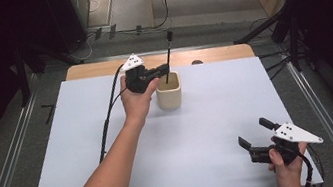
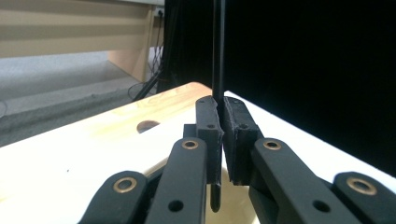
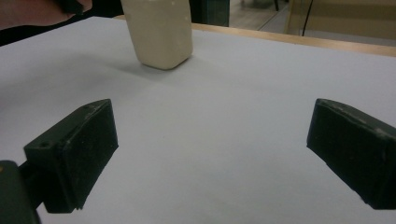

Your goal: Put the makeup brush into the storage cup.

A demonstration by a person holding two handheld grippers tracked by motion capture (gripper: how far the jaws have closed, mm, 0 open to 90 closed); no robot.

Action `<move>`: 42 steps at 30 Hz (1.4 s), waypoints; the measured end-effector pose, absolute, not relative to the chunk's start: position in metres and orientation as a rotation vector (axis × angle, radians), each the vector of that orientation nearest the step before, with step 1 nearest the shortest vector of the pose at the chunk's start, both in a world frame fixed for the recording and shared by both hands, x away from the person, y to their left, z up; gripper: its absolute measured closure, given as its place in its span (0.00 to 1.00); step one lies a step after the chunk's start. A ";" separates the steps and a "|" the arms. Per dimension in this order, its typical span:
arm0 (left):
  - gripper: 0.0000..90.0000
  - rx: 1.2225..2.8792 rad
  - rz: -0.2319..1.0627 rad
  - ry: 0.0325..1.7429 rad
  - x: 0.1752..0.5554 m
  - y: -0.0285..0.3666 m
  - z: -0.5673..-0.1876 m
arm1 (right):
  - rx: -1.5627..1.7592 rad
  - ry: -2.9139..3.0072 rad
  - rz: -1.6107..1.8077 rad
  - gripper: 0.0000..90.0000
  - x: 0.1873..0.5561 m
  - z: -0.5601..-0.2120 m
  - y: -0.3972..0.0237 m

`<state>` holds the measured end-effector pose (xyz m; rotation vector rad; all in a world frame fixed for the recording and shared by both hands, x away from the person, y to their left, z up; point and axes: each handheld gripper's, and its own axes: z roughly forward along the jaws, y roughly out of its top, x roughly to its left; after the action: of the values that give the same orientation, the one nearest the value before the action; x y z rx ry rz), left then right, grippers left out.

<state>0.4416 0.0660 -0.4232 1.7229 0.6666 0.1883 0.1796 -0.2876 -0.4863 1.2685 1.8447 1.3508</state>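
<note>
A thin black rod (image 1: 169,56) is held upright by the left gripper (image 1: 164,68) directly over the cream cup (image 1: 169,91), which stands on the white sheet (image 1: 209,117) toward twelve o'clock from the table's centre. The rod's lower end appears to hang at or just inside the cup's mouth; whether it touches the inside cannot be told. The upright hold is judged to suit lowering the rod into the cup or lifting it out, though which cannot be told.

In the left gripper view the jaws are clamped tight on the rod (image 2: 218,51), with no gap beside it. The right gripper (image 1: 255,136) is kept well apart at about five o'clock, its jaws spread wide and holding nothing, apparently parked clear of the work.
</note>
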 end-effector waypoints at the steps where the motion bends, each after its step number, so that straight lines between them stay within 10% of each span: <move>1: 0.97 1.731 0.191 0.668 0.442 0.066 -0.425 | 1.268 1.845 1.351 0.03 0.180 -0.486 -0.288; 20: 0.96 1.864 0.215 0.679 0.435 0.068 -0.444 | 1.269 1.857 1.346 0.03 0.181 -0.488 -0.286; 34: 0.17 1.806 0.237 0.728 0.420 0.091 -0.428 | 1.272 1.862 1.344 0.03 0.181 -0.489 -0.285; 42: 0.00 1.804 0.264 0.723 0.404 0.112 -0.428 | 1.269 1.856 1.341 0.03 0.181 -0.490 -0.285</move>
<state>0.4039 0.1122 -0.4284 1.8037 0.7229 0.2645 0.1814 -0.2850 -0.4897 1.2686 1.8557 1.3406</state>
